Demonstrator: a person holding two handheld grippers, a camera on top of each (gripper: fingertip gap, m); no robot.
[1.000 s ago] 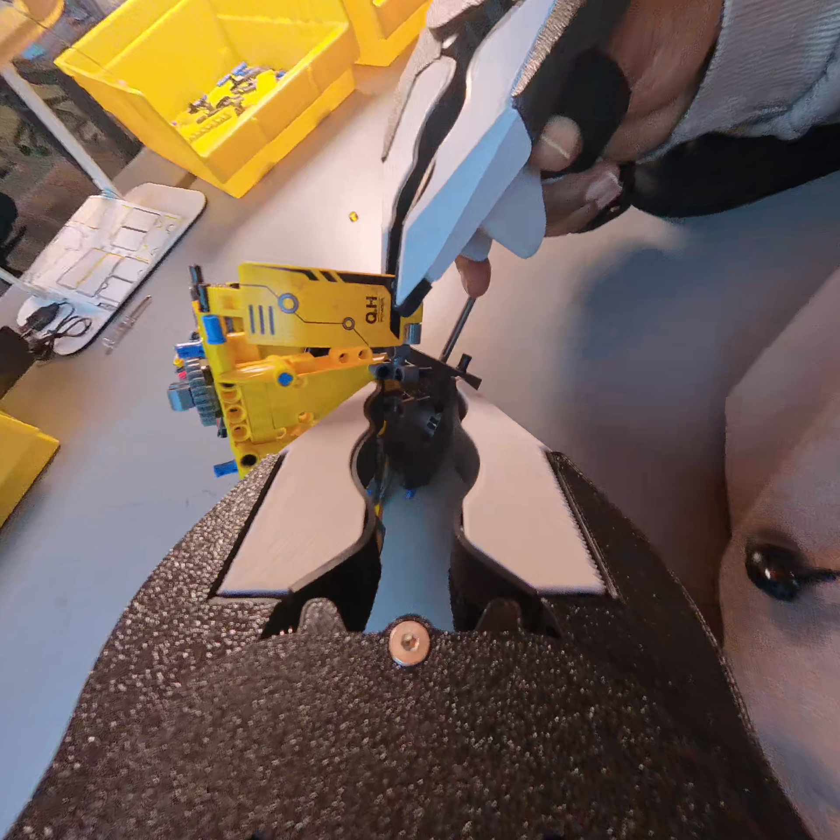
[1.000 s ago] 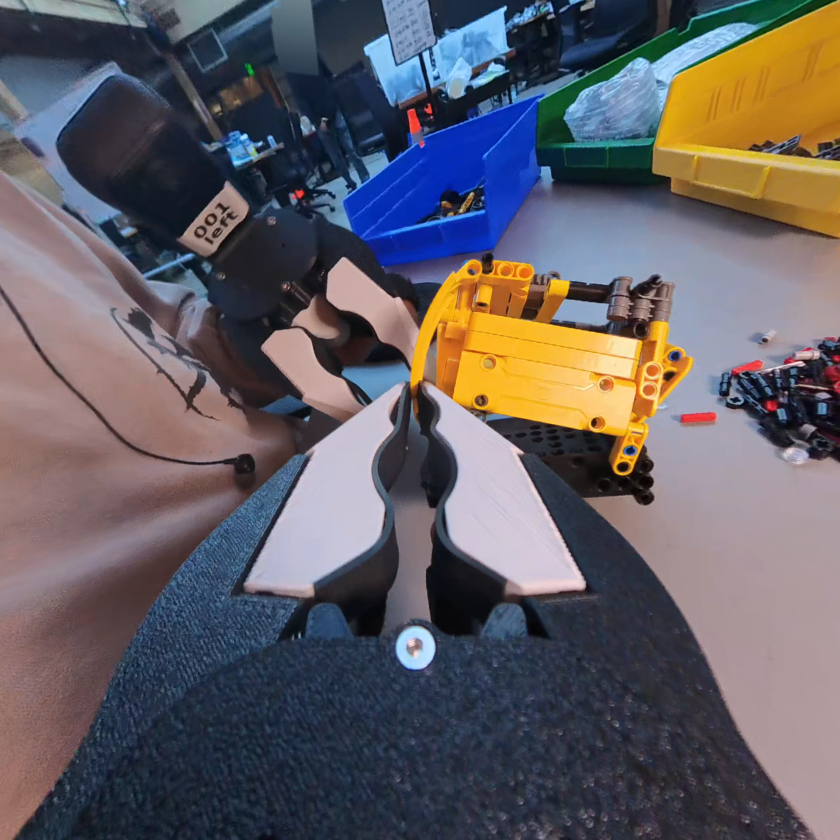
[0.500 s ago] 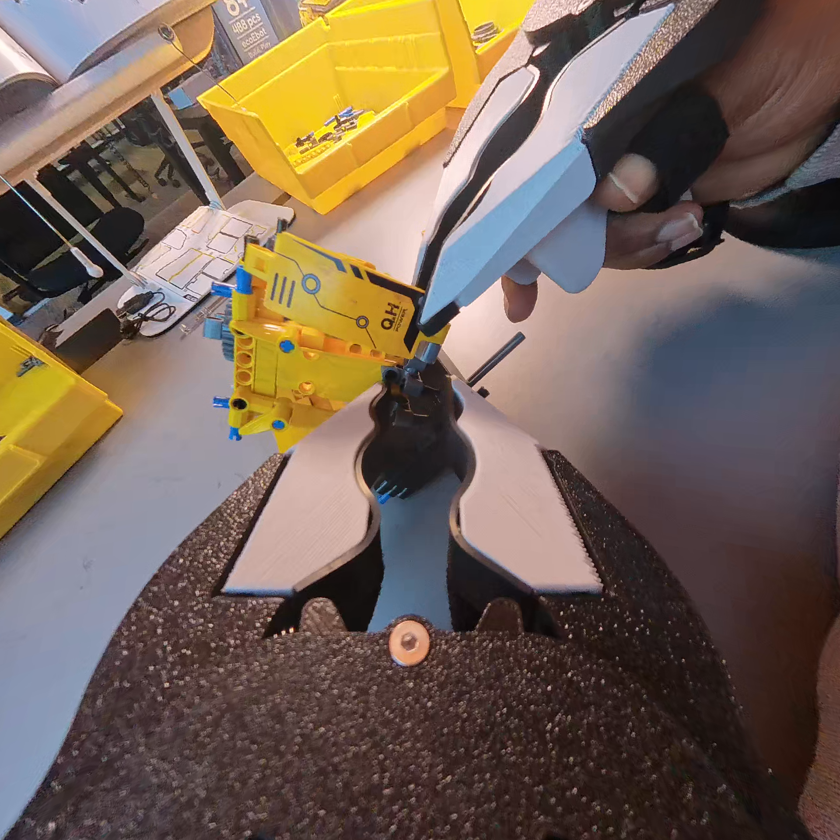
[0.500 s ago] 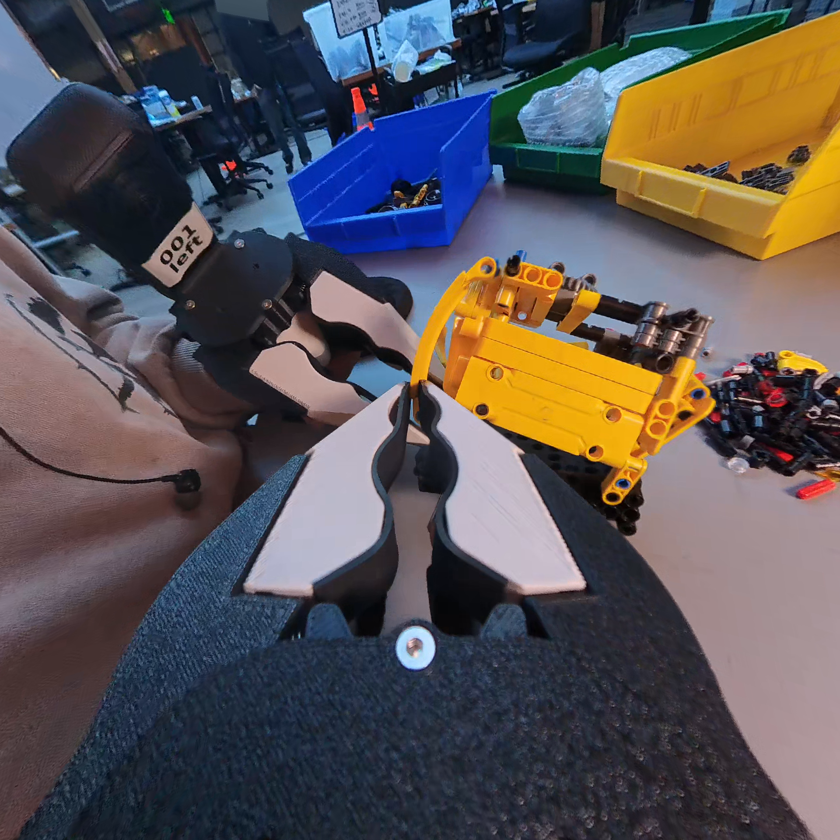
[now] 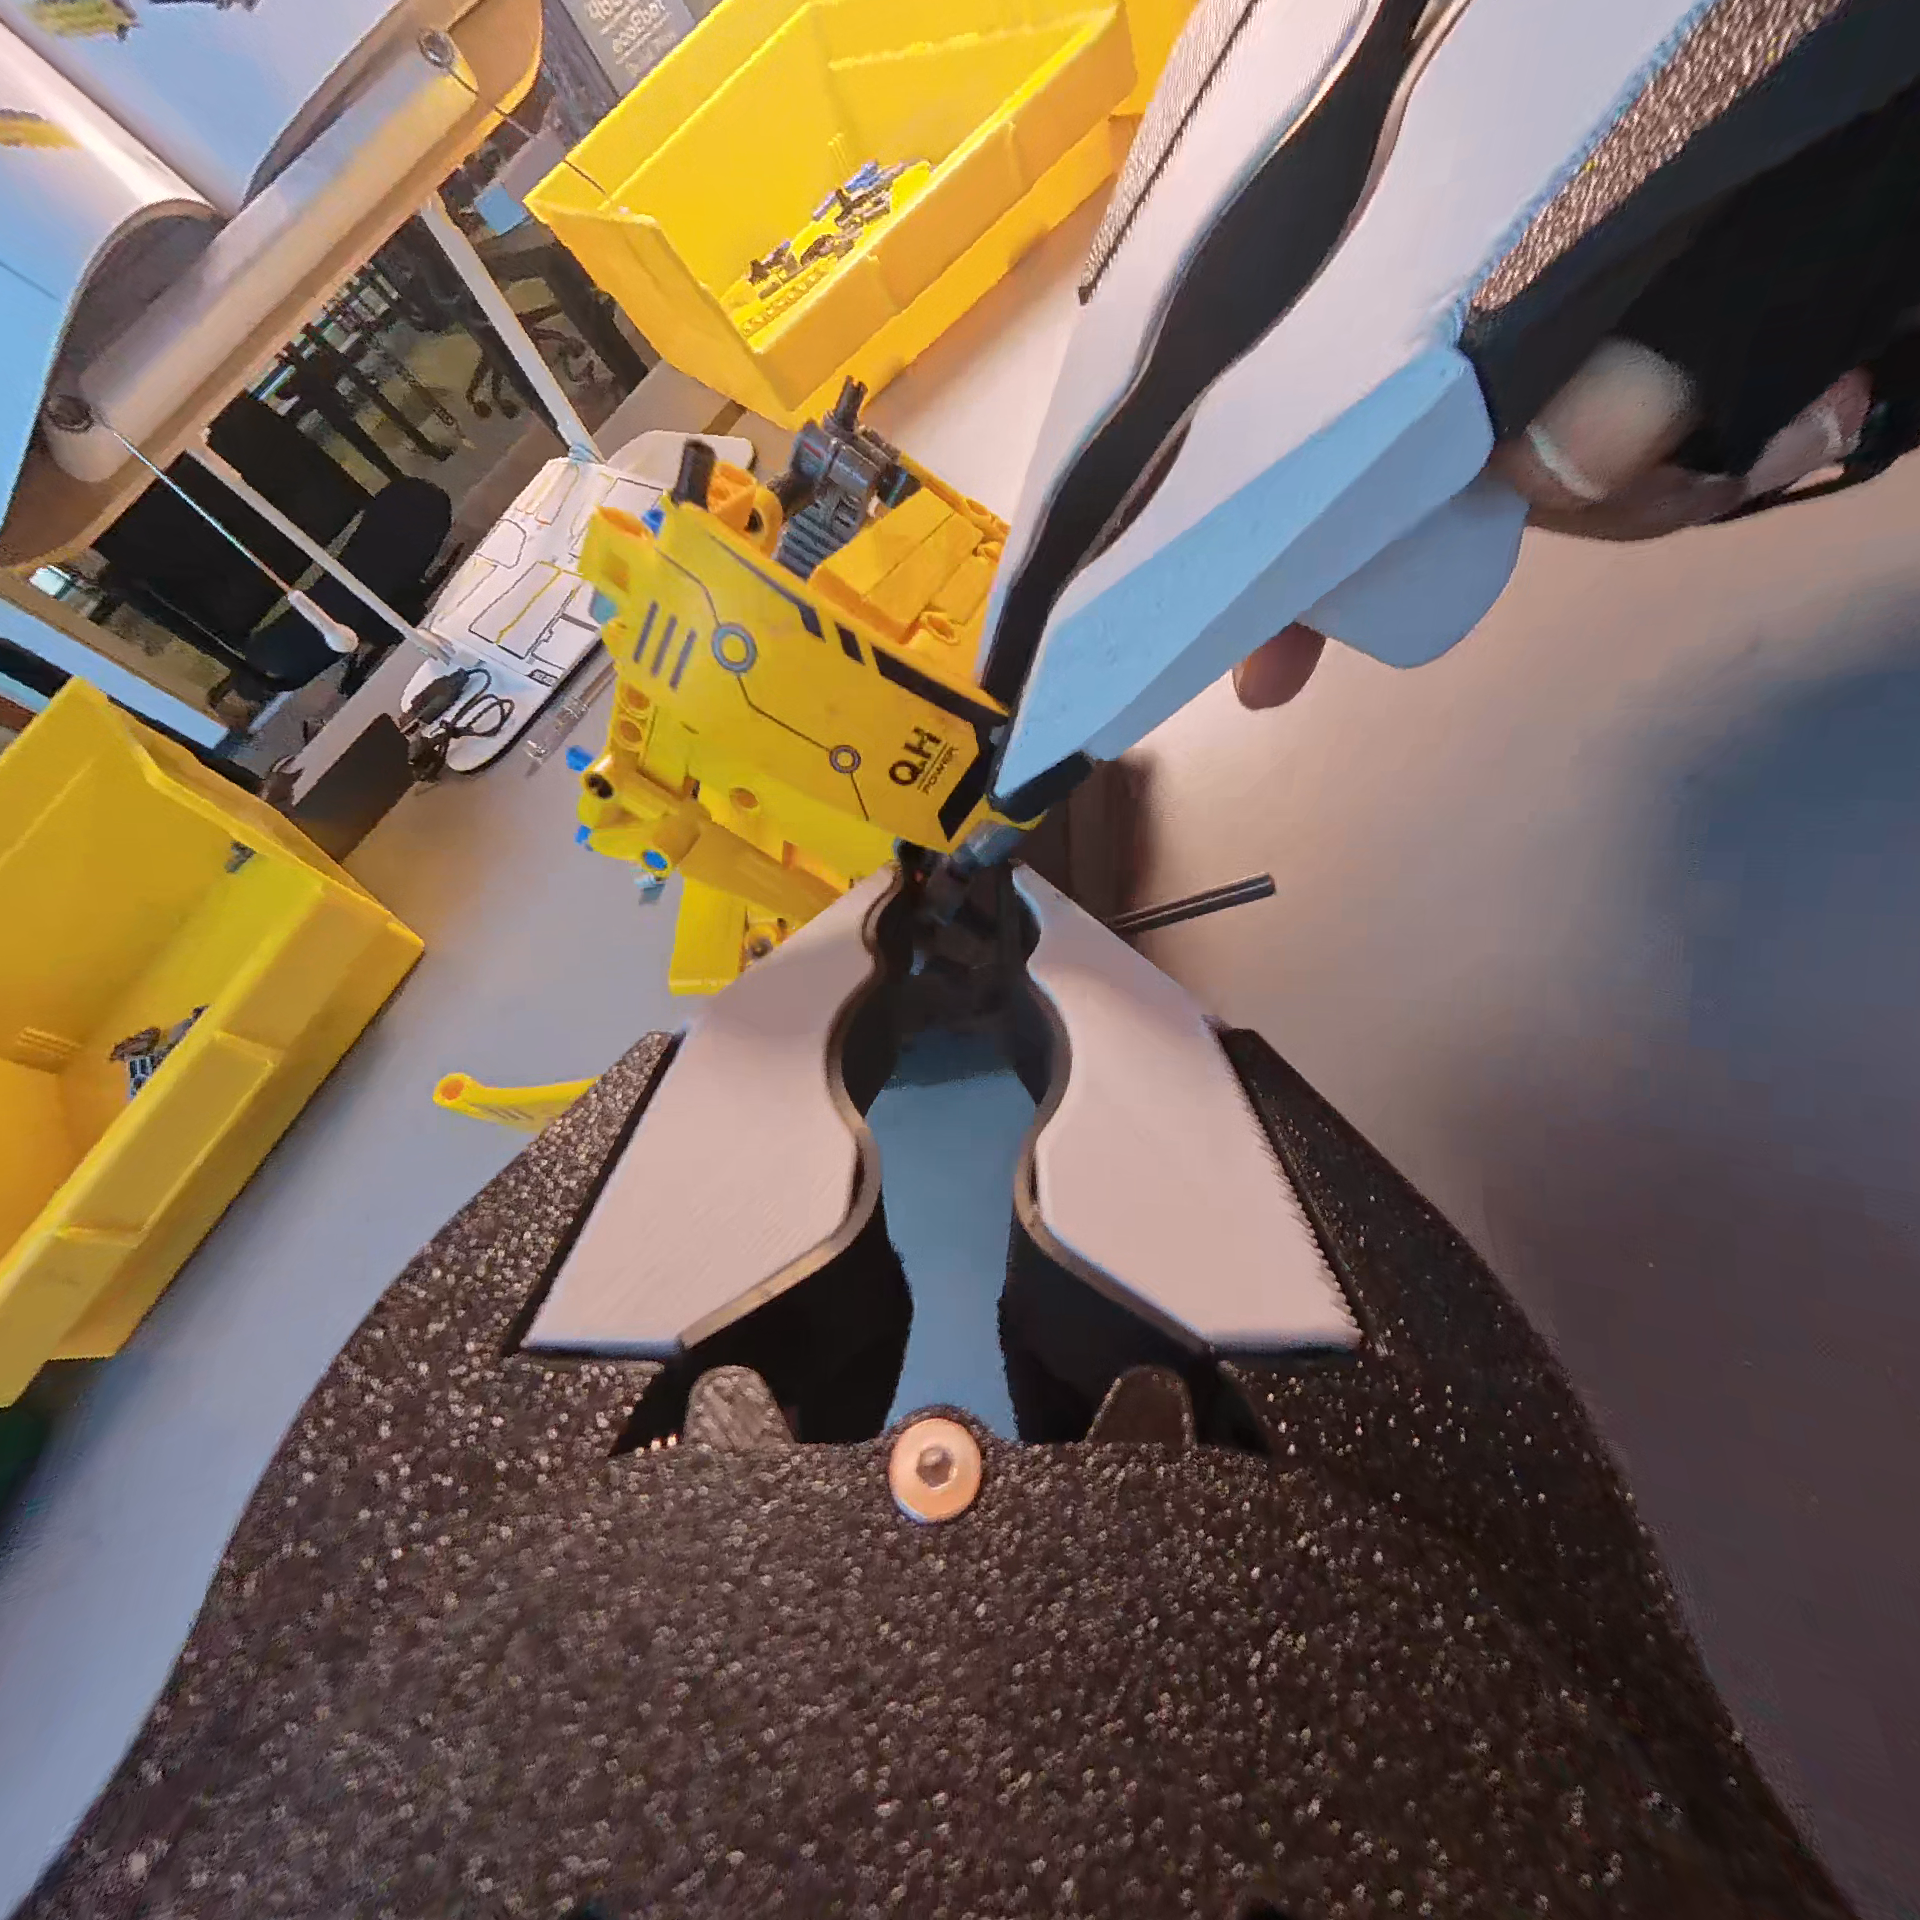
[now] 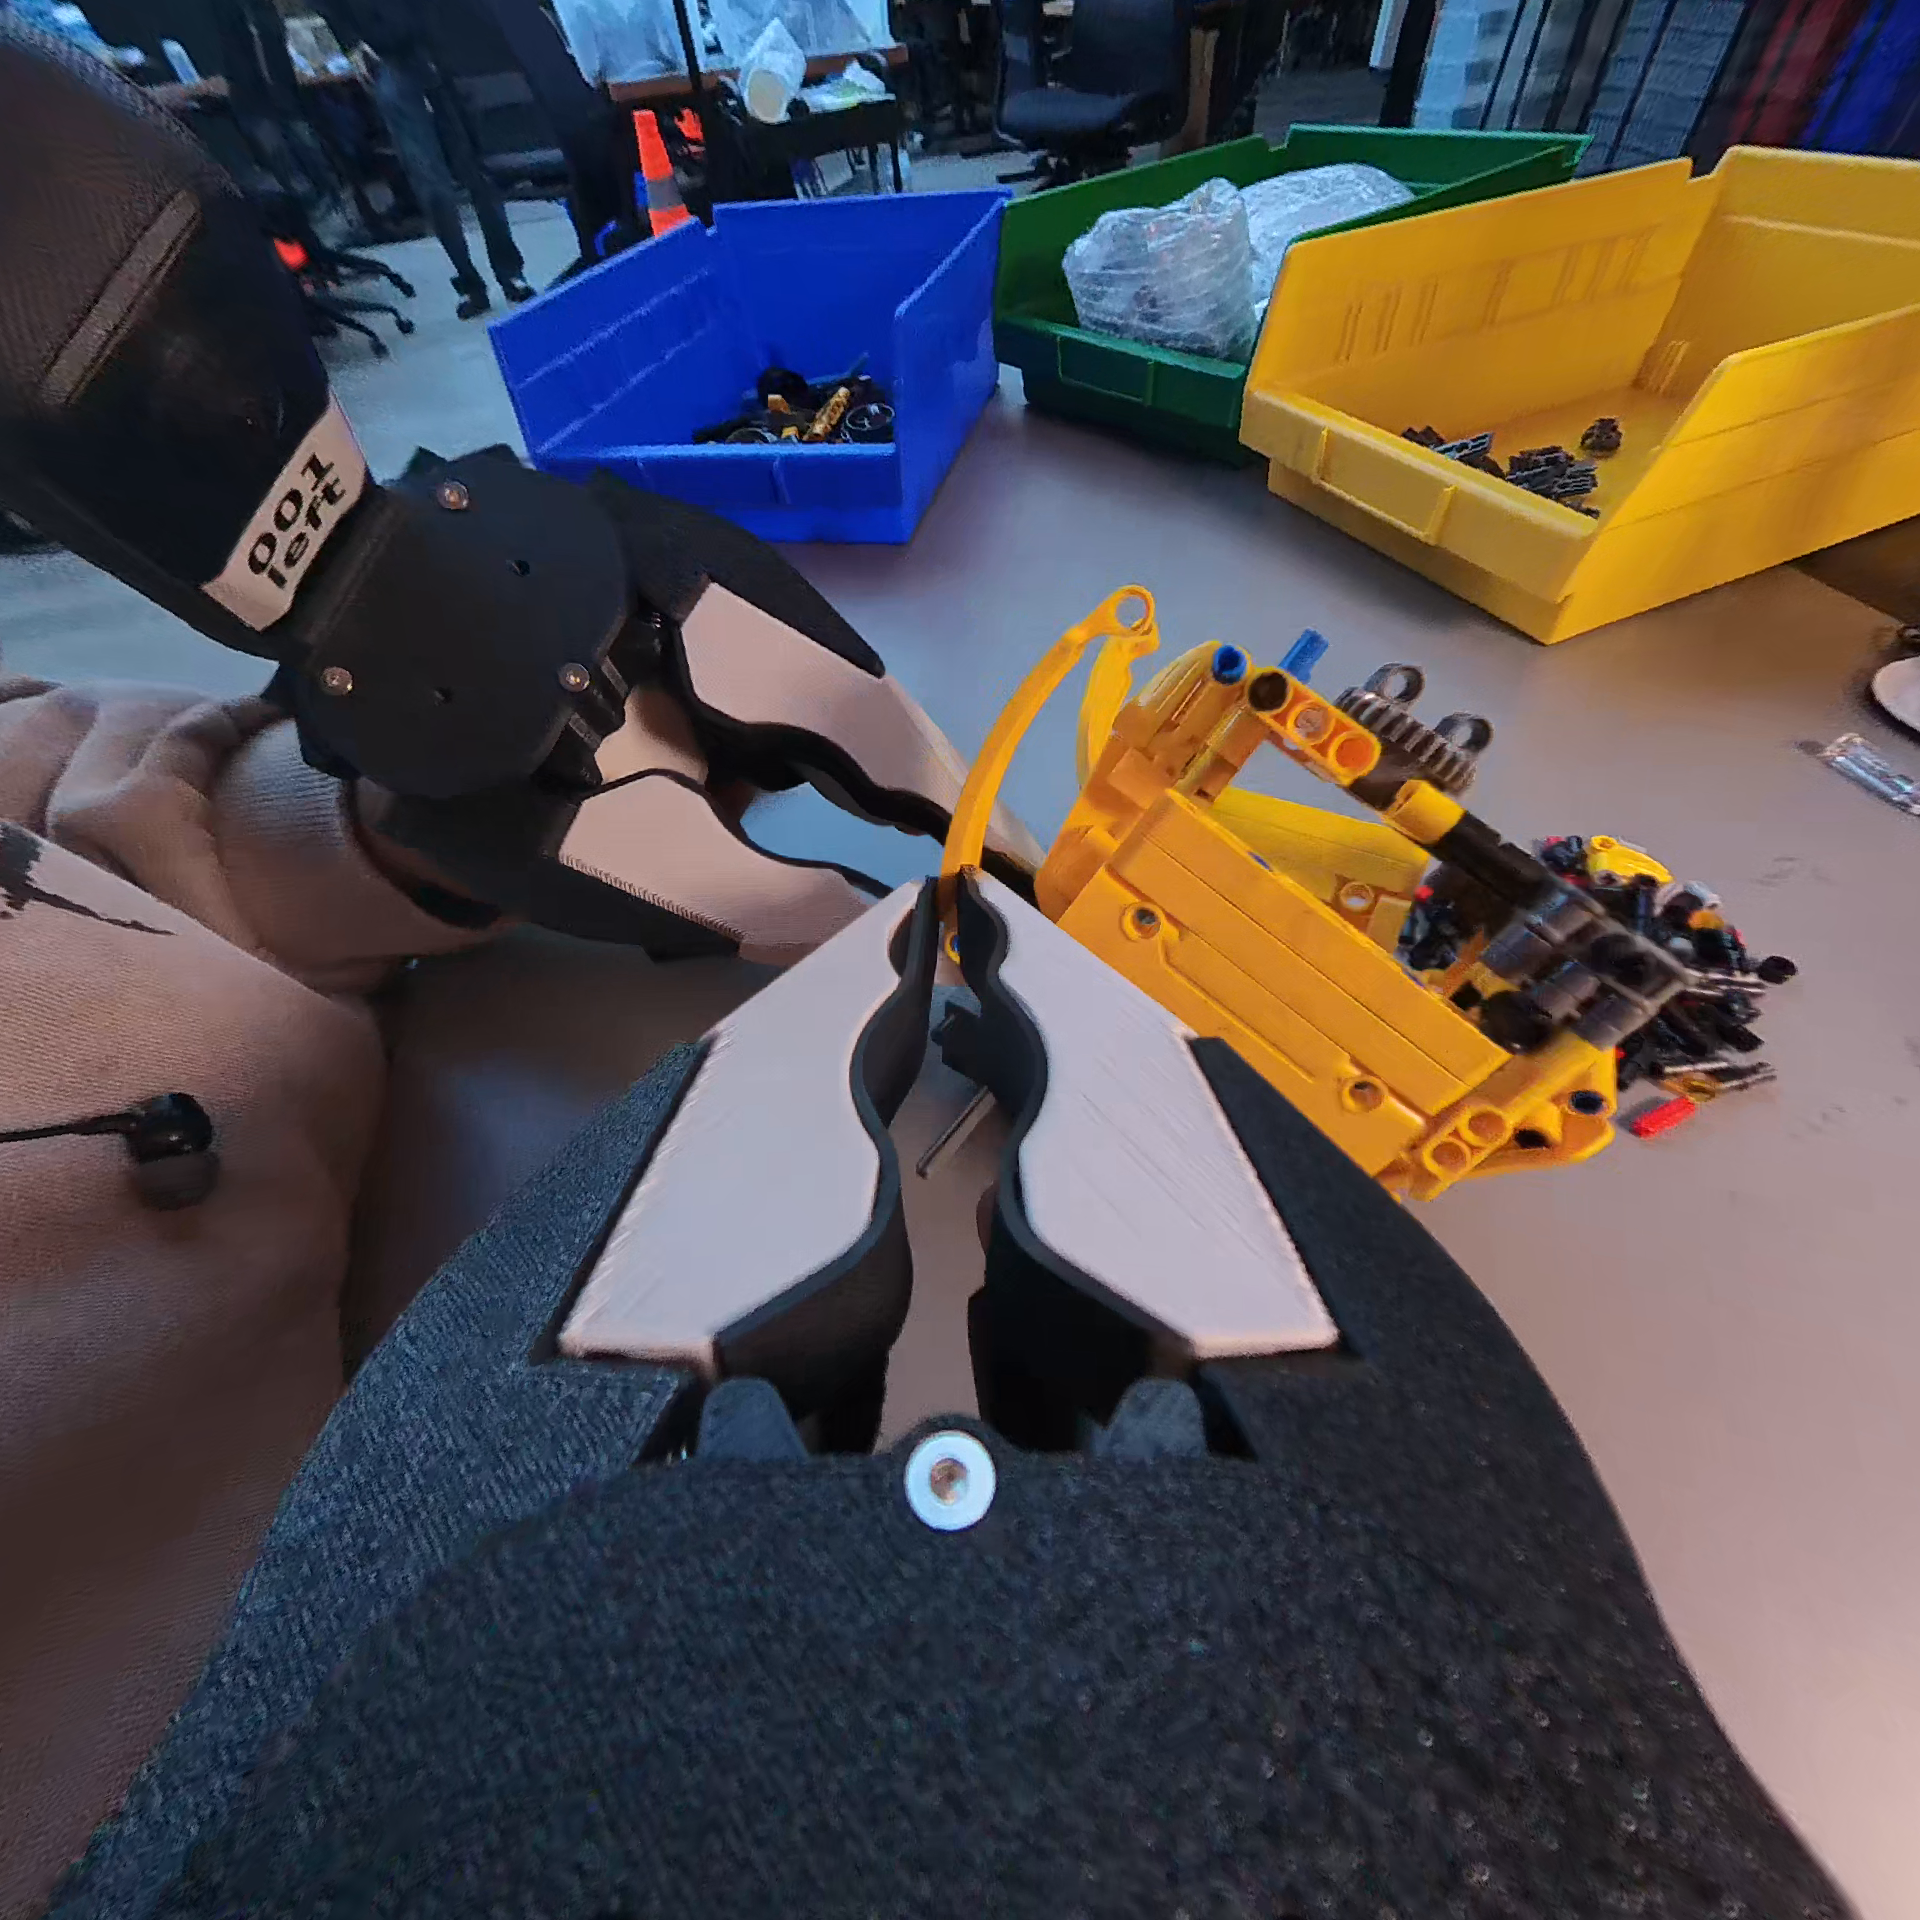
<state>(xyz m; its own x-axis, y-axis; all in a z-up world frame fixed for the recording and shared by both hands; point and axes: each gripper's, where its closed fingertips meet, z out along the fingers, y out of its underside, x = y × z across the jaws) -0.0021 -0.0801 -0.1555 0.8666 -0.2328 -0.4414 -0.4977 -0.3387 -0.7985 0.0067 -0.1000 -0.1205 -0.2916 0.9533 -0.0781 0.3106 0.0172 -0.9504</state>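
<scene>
1. We are working over a grey table (image 6: 1714, 1351) filling the right of the right wrist view.
2. Yellow bin (image 6: 1621, 416), green bin (image 6: 1132, 364) and blue bin (image 6: 748, 343) are lining its upper edge.
3. The yellow brick model (image 6: 1278, 935) is sitting tilted at frame centre.
4. Our left gripper (image 5: 951, 904) is clamping the model's black end.
5. Our right gripper (image 6: 945, 883) is pinching together on its thin yellow arch (image 6: 1029, 717).
6. A loose parts pile (image 6: 1683, 997) is lying at mid right.

Workshop: parts bins (image 6: 1558, 436) on grey worktable (image 6: 1714, 1351), office chairs (image 6: 1070, 94), traffic cone (image 6: 657, 171) behind.
</scene>
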